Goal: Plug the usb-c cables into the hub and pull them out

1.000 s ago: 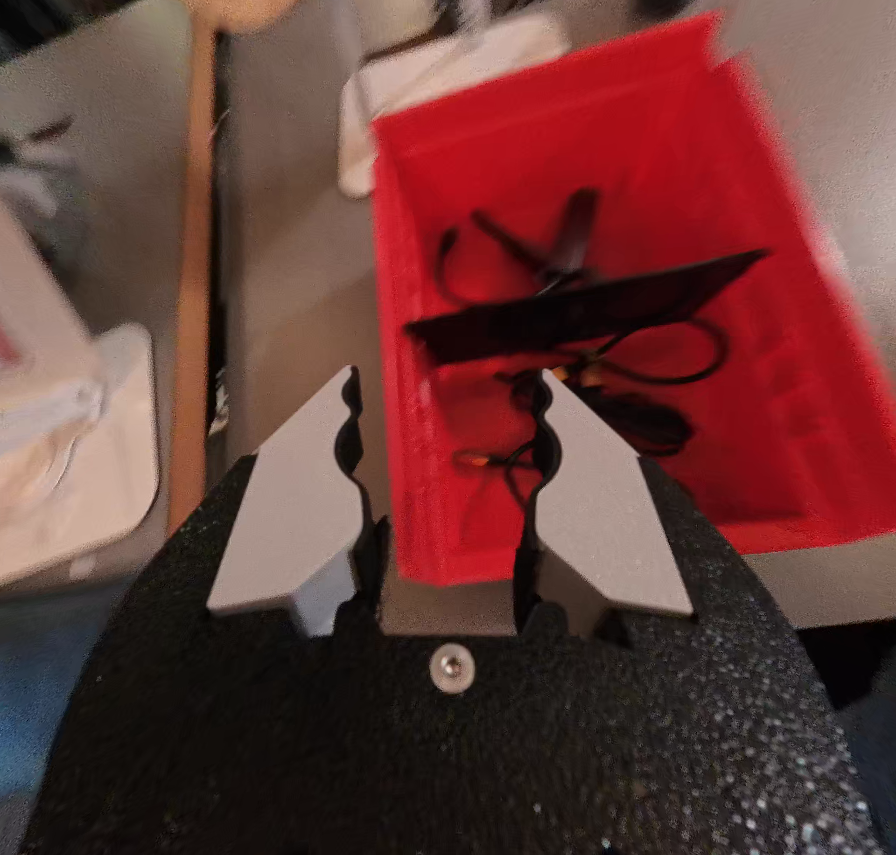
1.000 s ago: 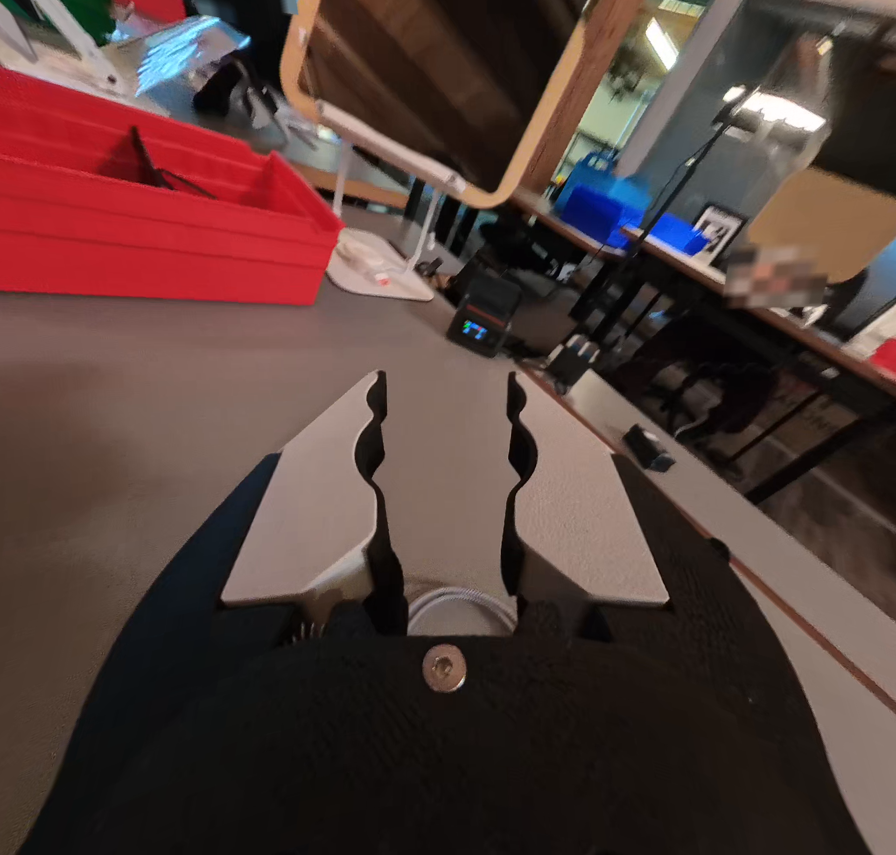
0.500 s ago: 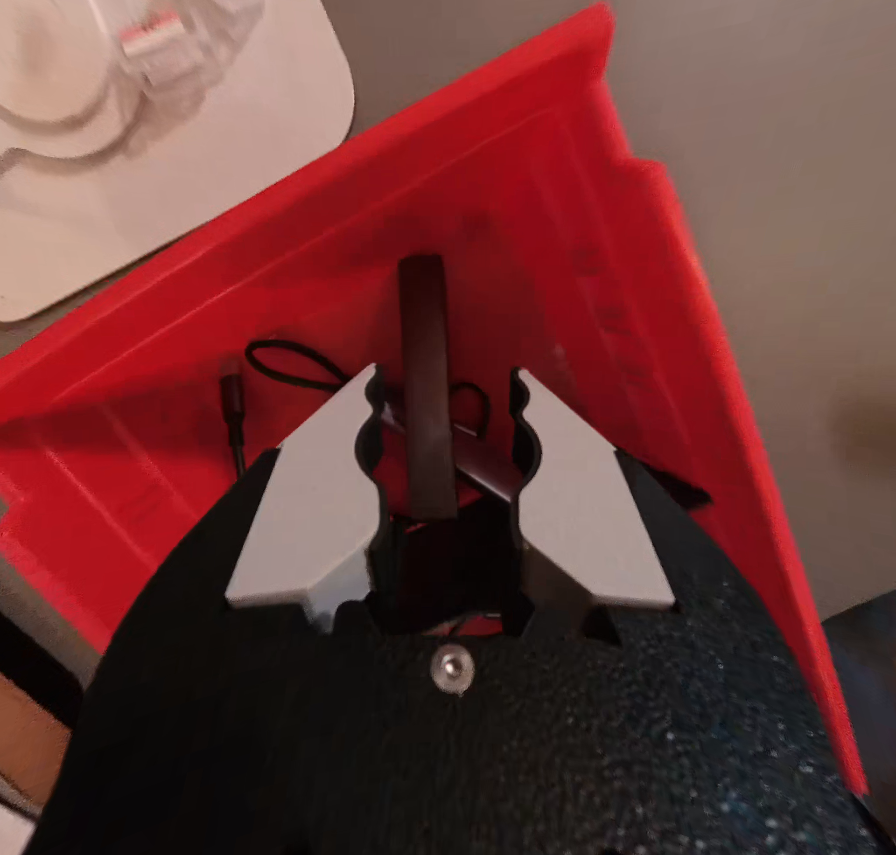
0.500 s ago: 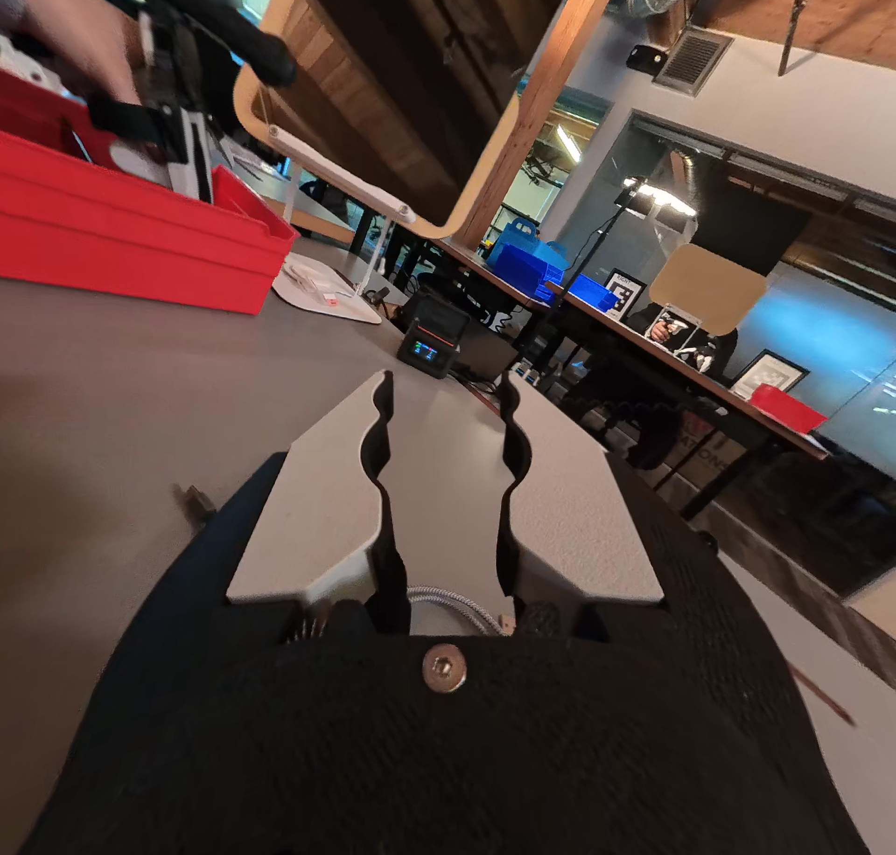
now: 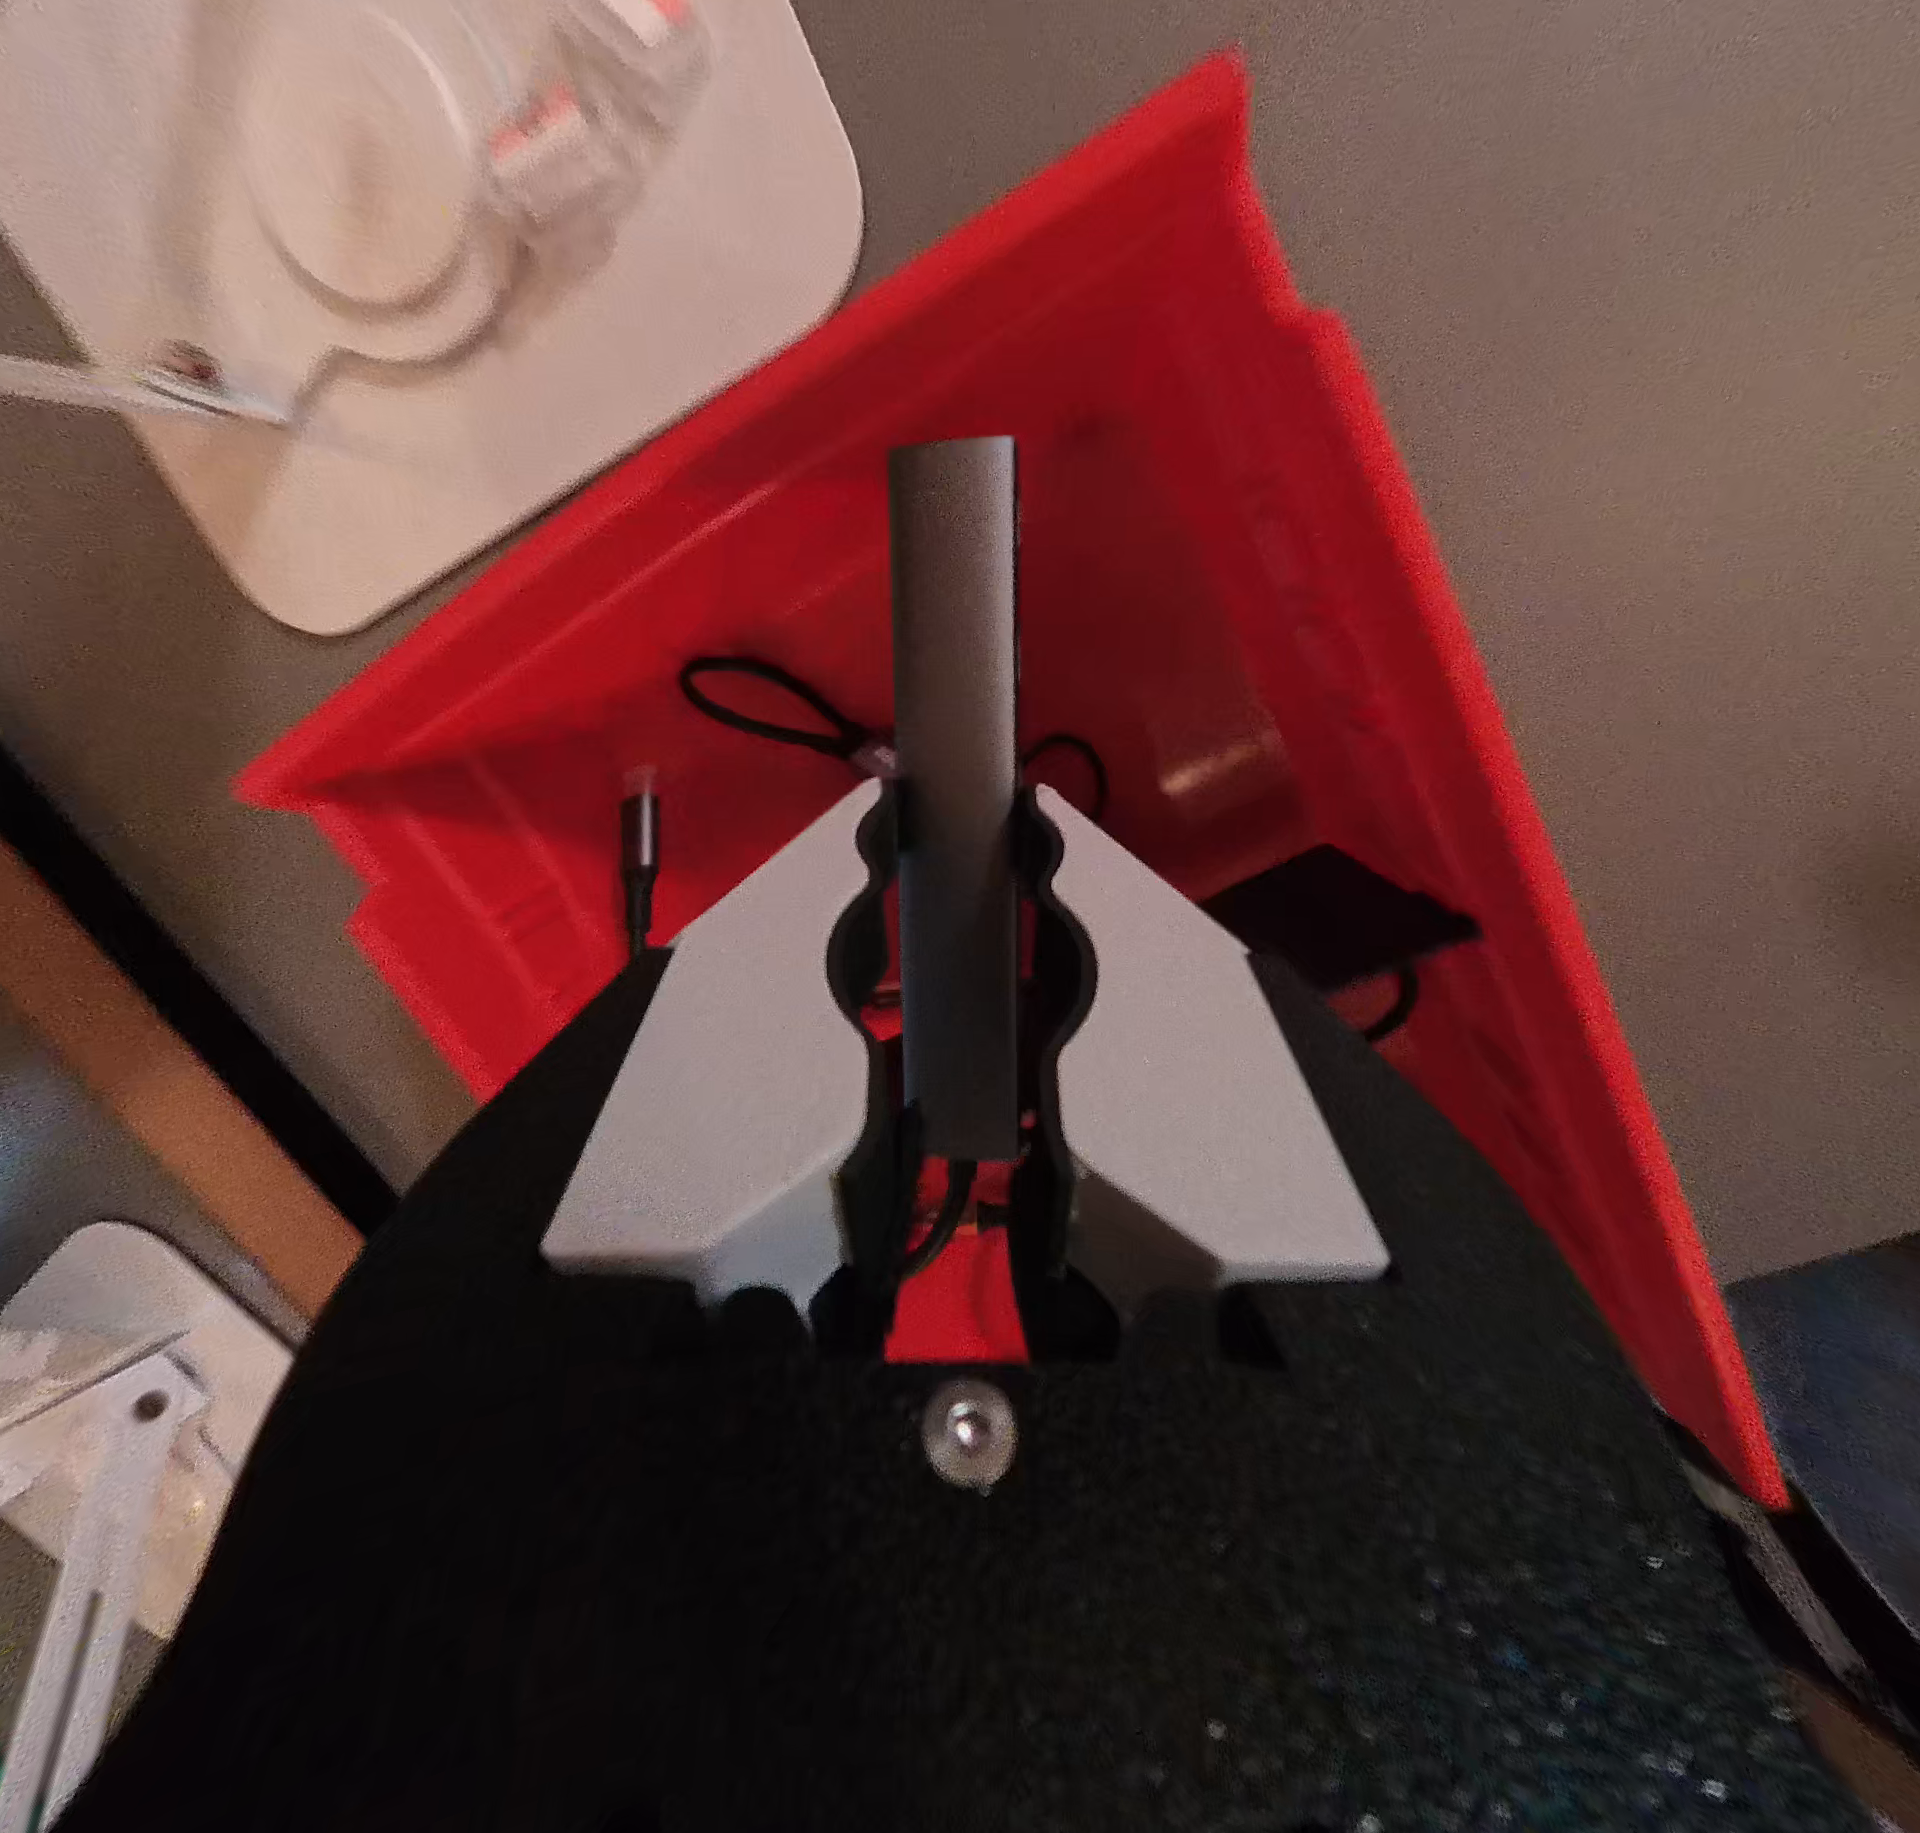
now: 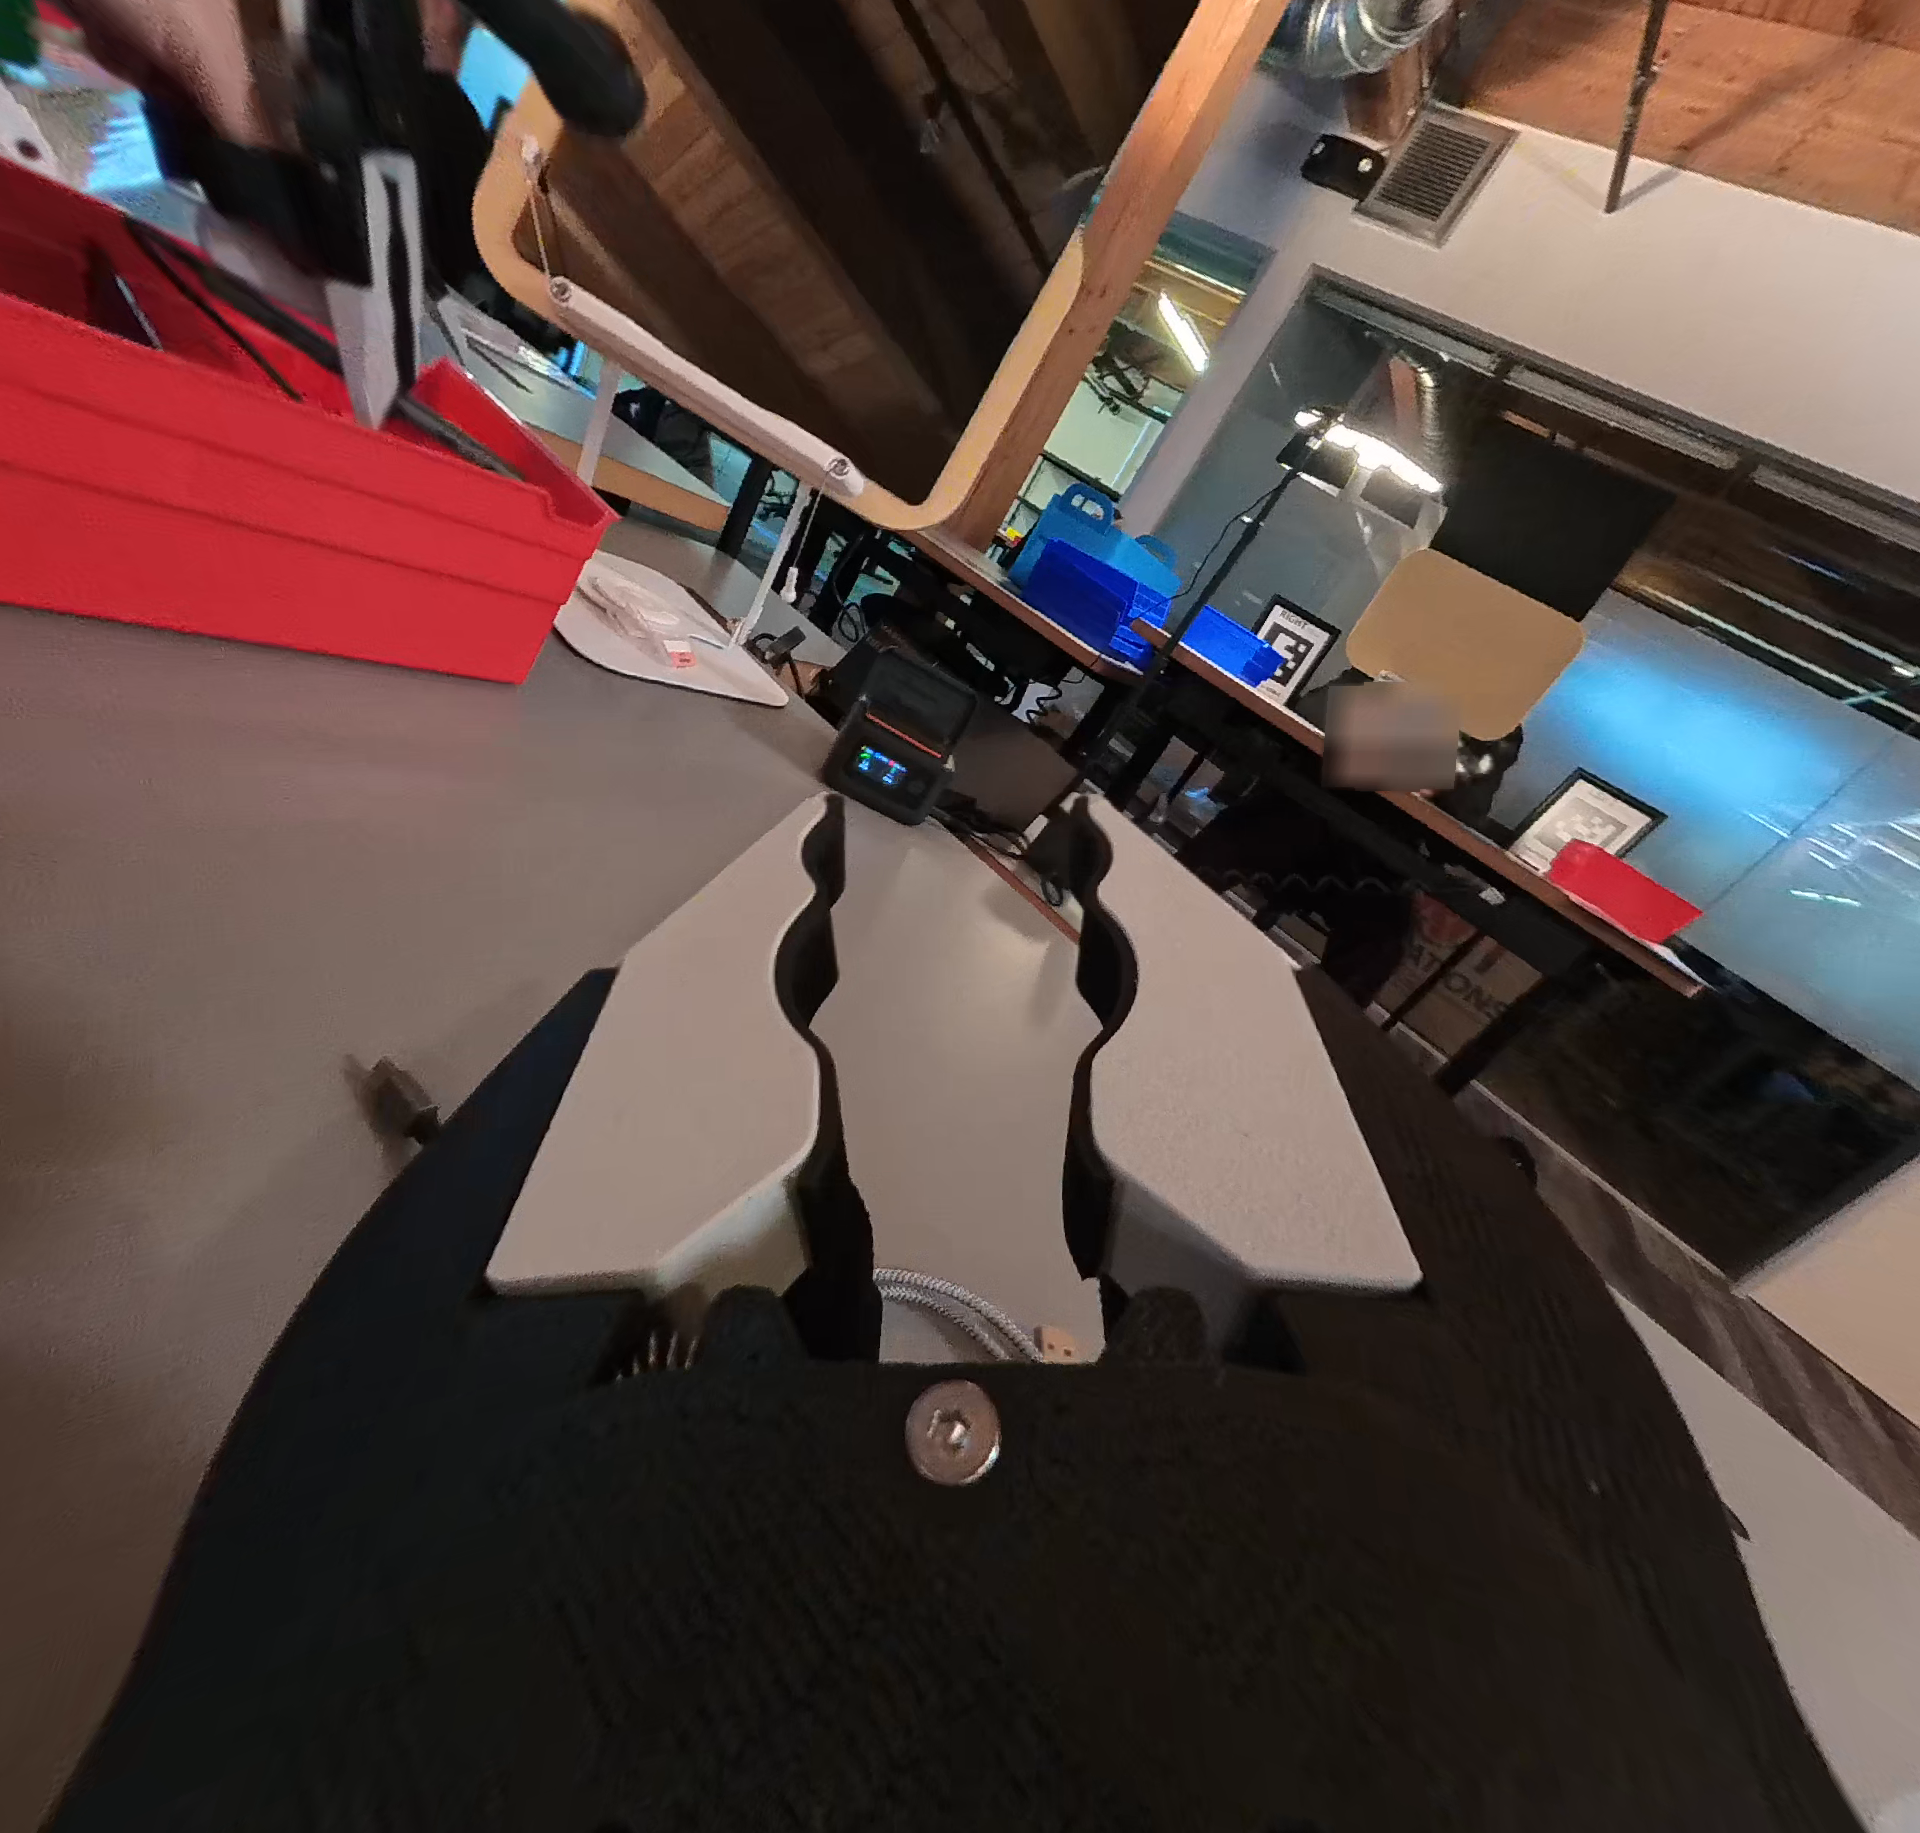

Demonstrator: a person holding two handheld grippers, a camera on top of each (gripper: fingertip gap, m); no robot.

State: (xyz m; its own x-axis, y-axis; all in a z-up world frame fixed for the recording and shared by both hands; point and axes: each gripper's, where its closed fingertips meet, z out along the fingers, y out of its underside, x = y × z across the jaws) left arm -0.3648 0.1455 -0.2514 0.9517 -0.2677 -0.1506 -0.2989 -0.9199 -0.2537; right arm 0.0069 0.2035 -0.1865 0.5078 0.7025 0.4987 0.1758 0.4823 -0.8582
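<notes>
Early stage of the task: no plug sits in the hub. The left gripper (image 5: 956, 807) is clamped on the grey bar-shaped hub (image 5: 954, 703), held above the red bin (image 5: 1455, 744); the hub runs from the jaws toward 12 o'clock. Judged from this, the hub is being fetched, and every plugging and unplugging is left to do. In the bin lie a black cable (image 5: 769, 713) and a grey plug (image 5: 639, 827) at 10 o'clock of the fingertips, and a flat black object (image 5: 1340, 916) at 3 o'clock.

The right gripper (image 6: 951, 817) hovers low over the grey table (image 6: 260, 848), jaws moderately apart and empty. A braided white cable (image 6: 956, 1310) lies beneath it at 6 o'clock; a small grey plug (image 6: 395, 1097) lies at 8 o'clock. The bin walls and the loose cables could hinder the lift. A white pad (image 5: 416, 256) lies beside the bin.
</notes>
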